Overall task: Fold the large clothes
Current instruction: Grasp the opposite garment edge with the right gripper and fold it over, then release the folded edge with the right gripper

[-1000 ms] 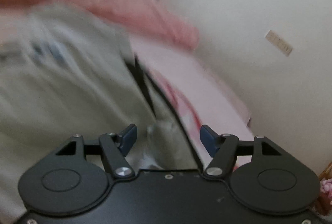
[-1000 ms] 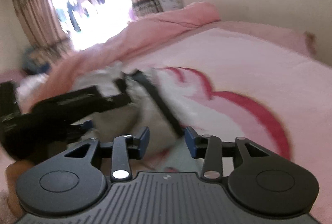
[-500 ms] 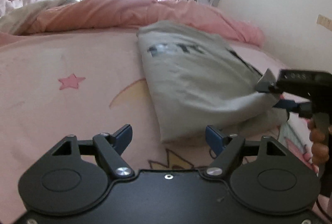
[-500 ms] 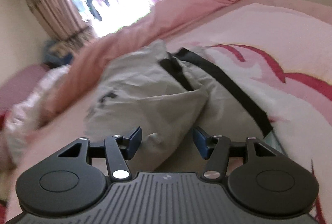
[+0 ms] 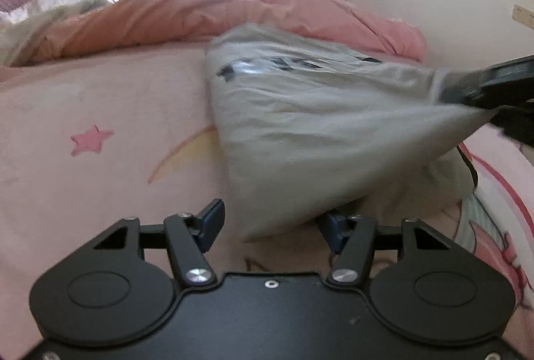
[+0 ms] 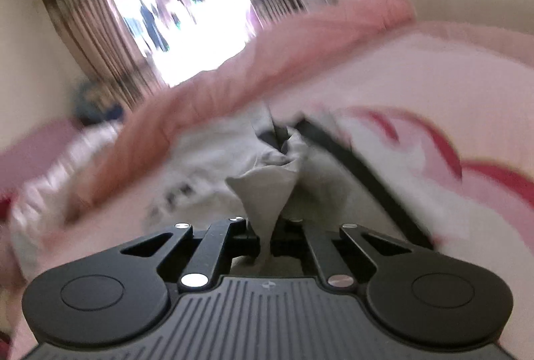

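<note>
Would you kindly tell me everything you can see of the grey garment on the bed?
The grey garment is a light grey, soft-looking cloth with a blurred dark print and black strips along its far side. It lies folded on the pink bed sheet, in front of a pink quilt. The right tongs are shut on one corner, lifting it taut. Its near corner sits between the closing left tongs, whose pads do not yet press on it.

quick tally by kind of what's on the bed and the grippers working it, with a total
grey garment: 1
pink duvet bunched at the far edge: 1
white bedding at far left: 1
grippers: 2 (left gripper closing, garment's near corner between its jaws, not yet pinched; right gripper shut on a garment corner)
total: 5
</note>
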Demonstrator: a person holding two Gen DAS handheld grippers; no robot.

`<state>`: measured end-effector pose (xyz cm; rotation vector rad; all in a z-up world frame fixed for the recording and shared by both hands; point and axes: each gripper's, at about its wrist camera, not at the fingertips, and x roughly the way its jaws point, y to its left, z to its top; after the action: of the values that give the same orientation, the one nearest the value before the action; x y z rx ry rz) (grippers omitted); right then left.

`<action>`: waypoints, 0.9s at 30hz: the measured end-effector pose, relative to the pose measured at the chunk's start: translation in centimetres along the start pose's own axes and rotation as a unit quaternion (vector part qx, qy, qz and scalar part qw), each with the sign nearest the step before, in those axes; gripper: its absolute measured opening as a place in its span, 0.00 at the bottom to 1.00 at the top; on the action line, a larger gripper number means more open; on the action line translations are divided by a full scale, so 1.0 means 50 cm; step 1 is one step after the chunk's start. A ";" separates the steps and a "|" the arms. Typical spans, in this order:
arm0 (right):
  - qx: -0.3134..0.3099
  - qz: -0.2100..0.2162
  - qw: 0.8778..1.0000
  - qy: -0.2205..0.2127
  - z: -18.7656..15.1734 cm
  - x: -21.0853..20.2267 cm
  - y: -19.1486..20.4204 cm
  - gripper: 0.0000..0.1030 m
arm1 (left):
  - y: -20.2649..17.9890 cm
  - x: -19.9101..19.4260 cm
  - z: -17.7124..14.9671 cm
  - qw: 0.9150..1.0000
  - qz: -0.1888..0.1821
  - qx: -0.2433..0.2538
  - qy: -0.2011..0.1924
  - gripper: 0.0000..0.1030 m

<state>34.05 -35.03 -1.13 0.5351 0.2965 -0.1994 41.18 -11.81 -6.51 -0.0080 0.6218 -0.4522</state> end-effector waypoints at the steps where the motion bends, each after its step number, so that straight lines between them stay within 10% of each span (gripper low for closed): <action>1: 0.001 -0.001 1.000 -0.006 0.006 -0.010 -0.011 0.03 | 0.001 0.000 0.006 1.000 -0.003 -0.003 -0.002 0.62; 12: 0.102 -0.006 0.994 0.047 -0.105 0.065 -0.201 0.03 | 0.017 0.051 -0.017 1.000 0.018 0.021 0.012 0.83; 17: 0.064 0.002 0.996 0.055 -0.088 0.052 -0.195 0.21 | 0.033 0.043 -0.014 1.000 0.009 0.008 0.028 0.82; 21: 0.032 -0.036 0.999 0.010 -0.061 -0.015 -0.187 0.48 | 0.028 -0.024 -0.014 0.998 0.032 0.038 0.036 0.79; 27: -0.078 -0.046 0.993 -0.076 -0.067 -0.094 -0.104 0.45 | 0.038 -0.116 0.040 0.999 0.011 0.018 -0.037 0.78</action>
<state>27.52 -37.13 -4.77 0.3493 0.1860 -0.3015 38.91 -7.96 -1.92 0.0164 0.5404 -0.4407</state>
